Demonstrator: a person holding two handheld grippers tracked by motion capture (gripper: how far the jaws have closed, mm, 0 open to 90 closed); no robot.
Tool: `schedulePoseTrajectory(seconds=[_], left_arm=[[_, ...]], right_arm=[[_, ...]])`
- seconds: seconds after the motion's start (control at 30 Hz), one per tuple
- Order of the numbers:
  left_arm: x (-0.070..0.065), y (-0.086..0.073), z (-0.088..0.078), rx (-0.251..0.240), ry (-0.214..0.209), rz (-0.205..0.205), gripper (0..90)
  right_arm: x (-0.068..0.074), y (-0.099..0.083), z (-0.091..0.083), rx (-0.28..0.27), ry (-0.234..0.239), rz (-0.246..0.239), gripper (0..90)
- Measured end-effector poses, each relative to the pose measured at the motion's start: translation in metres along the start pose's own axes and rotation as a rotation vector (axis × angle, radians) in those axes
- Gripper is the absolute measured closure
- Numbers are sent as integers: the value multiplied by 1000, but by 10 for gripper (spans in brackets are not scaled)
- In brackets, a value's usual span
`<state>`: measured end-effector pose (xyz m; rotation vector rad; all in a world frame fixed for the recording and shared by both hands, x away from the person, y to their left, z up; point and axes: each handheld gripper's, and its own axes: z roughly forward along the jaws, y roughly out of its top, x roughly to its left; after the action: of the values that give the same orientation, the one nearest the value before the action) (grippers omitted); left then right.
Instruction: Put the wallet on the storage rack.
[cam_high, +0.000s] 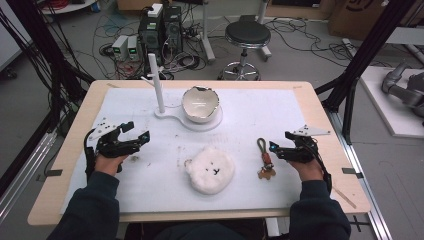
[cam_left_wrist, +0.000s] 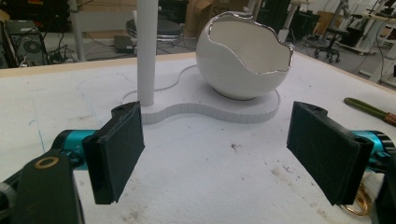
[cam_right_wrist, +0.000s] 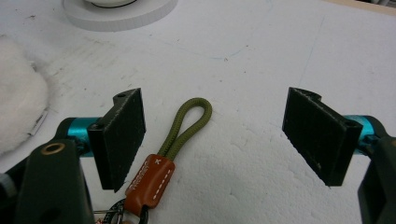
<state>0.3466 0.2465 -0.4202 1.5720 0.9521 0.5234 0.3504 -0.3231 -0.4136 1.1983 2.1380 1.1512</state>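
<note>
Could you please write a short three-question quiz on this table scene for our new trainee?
1. True or false: the left hand-held gripper is shut on the white post.
2. Which object lies nearest the right hand-held gripper? A) eggshell-shaped bowl B) olive cord keychain C) fluffy white pouch
3. Fill in: the bowl sits on a white ____ shared with the post.

Key: 1 false, its jaws stand open, holding nothing; 2 B; 3 base.
</note>
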Motion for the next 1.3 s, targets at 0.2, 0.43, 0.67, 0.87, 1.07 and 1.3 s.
schedulePoseTrajectory(seconds=[0.2, 0.43, 0.67, 0.87, 1.07, 1.3], left_arm=[[0, -1, 4, -1, -2, -17, 191], [1, -2, 5, 4, 6, -19, 194], [1, -1, 4, 8, 5, -14, 204], [0, -1, 3, 11, 0, -12, 215], [-1, -2, 5, 34, -14, -10, 215], [-13, -3, 16, 107, -134, -25, 369]], right_arm=[[-2, -2, 1, 1, 2, 12, 215], [-4, -3, -1, -1, 1, 25, 216], [-1, -4, -1, 23, -11, 21, 253], [1, -6, -3, 38, -10, 25, 297], [9, -3, -1, 51, 28, 10, 355], [20, 1, 7, 67, 53, -31, 353]])
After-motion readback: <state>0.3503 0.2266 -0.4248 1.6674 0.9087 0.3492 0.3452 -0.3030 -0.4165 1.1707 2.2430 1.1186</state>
